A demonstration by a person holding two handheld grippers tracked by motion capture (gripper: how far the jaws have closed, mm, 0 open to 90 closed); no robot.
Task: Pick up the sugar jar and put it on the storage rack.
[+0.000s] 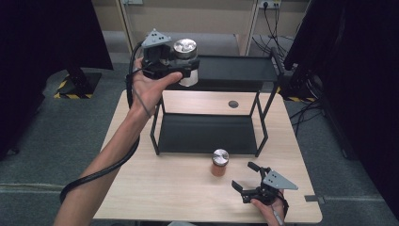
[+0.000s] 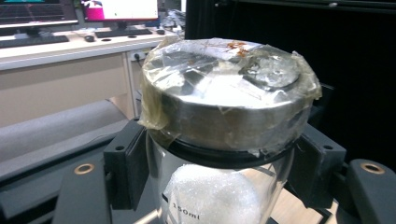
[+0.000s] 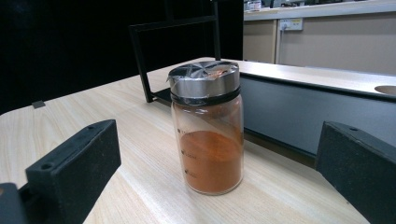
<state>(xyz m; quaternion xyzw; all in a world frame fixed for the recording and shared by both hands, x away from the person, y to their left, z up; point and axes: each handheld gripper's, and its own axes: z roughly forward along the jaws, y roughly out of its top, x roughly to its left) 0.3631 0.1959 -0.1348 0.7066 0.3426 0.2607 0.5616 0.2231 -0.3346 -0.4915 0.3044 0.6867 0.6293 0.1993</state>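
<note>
Forearms enter from the bottom of the high view. Right gripper rests low on the table, held by a hand at the near edge, jaws spread wide apart with nothing between them. Just beyond its jaws stands the orange spice jar, upright, steel lid on, between that gripper and the front of the black shelf rack. Left gripper is raised in the left hand, up at the rack's top shelf, near that shelf's left end, clamped on the white-powder jar. That jar is upright, off the table, its lid above the jaws.

Left gripper view: white-powder jar close up, jaws pressed on the glass either side just below the lid. Steel lid is wrapped in crinkled clear film. White powder shows low in the glass, beside printed volume marks.

Right gripper view: both black jaws stand well apart at the lower corners. Orange spice jar is centred ahead of them, touching neither, standing on the table just in front of the rack's lower shelf. Orange powder fills roughly its lower half.
</note>
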